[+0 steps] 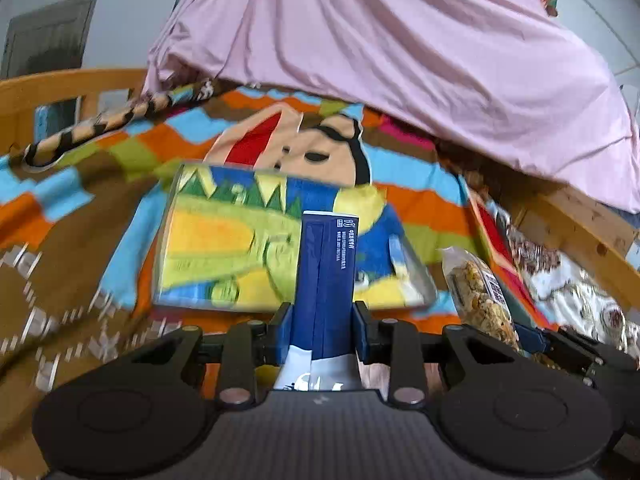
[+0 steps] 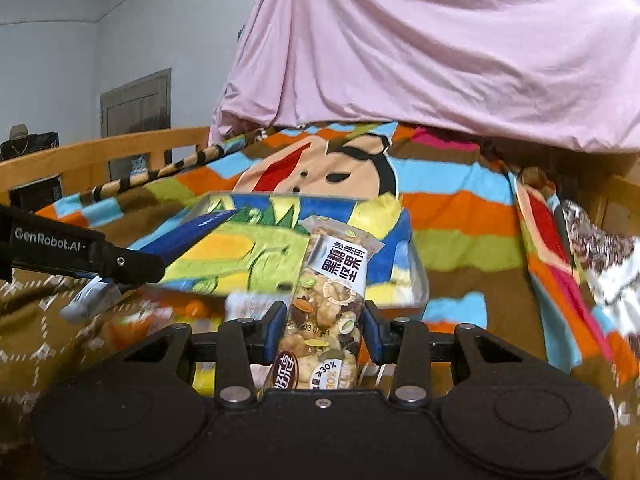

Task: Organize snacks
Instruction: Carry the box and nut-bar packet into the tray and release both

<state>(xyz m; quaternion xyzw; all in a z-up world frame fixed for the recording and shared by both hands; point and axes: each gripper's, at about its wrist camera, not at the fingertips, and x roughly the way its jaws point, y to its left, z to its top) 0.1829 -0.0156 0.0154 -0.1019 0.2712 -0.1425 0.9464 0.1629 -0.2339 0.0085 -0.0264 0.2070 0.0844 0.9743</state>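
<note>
A colourful blanket (image 2: 460, 208) with orange, blue, green and brown stripes and a printed cartoon face (image 2: 340, 168) covers the bed. A large pink sheet (image 2: 440, 48) hangs draped over something behind it, its lower edge reaching the blanket. A wooden bed rail (image 2: 100, 152) curves along the left, with a striped brown and tan band (image 2: 160, 172) lying along the blanket's edge beside it. On the pale wall (image 2: 60, 60) beyond stands a grey panelled door (image 2: 136, 100). At far right, floral patterned fabric (image 1: 560, 280) lies bunched against the wooden frame (image 1: 580, 220)
</note>
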